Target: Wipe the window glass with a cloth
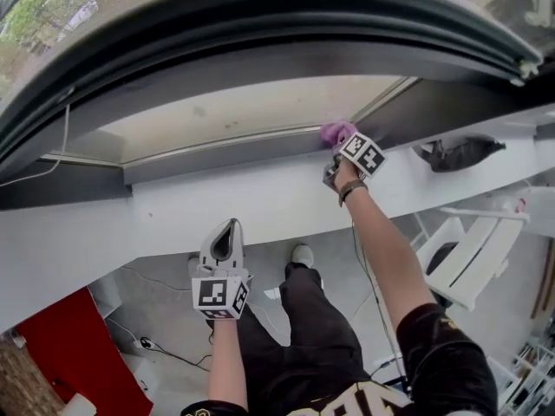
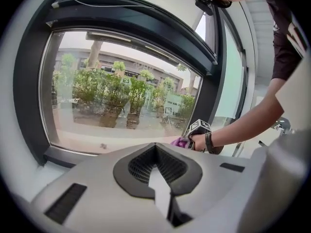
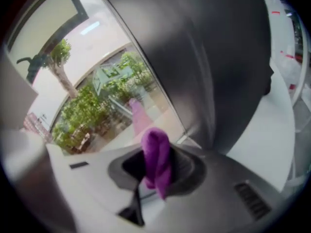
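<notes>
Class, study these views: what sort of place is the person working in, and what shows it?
Likely an indoor room in an office-like building: a large dark-framed window looks onto shrubs and buildings, a white sill runs beneath it, and cables lie on the grey floor.

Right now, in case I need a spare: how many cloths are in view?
1 for sure: the purple cloth, held in the right claw at the glass's lower right corner. A dark crumpled thing on the sill may be another.
</notes>
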The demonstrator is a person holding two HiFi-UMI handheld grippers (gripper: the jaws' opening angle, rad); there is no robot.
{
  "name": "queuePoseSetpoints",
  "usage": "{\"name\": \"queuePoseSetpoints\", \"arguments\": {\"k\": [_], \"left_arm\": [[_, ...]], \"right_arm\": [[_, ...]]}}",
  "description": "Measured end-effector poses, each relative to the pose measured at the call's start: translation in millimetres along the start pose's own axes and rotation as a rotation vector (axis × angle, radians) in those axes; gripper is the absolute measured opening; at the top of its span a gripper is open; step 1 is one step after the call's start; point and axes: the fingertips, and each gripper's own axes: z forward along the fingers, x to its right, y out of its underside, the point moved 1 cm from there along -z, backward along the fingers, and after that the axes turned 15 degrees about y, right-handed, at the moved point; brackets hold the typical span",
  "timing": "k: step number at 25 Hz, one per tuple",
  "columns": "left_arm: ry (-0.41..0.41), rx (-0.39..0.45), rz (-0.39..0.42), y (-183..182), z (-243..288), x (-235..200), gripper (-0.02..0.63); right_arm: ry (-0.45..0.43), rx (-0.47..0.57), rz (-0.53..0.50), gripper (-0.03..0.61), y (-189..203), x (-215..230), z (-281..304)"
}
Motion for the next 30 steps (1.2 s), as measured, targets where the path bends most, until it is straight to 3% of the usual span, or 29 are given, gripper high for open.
{"name": "queuePoseSetpoints", "arguments": {"k": [5, 9, 14, 24, 30], "left_arm": [[-0.01, 0.0, -0.03, -34.4, -13.0, 42.3, 0.009], [-0.01, 0.063, -0.002, -109.3, -36.1, 66.4, 0.009], [0.043, 0.143, 0.089, -208.9, -82.2, 98.1, 0.009], [0.055, 0.375, 0.265, -365.1, -147.2, 107.0, 0.009], [0.059, 0.413, 0.324, -399.0, -159.0, 110.4, 0.009]], "right_arm": [[-0.173, -0.005, -0.101, 0.08, 9.4, -20.9, -113.5], [-0.322, 0.081, -0.246, 0.079, 1.8, -56.9, -240.1], [-0.489, 0.233, -0.389, 0.08, -15.6, -113.1, -400.9], [-0.665, 0.637, -0.503, 0.08, -86.5, -228.5, -606.7], [-0.704, 0.732, -0.512, 0.08, -94.7, -258.1, -650.2]]}}
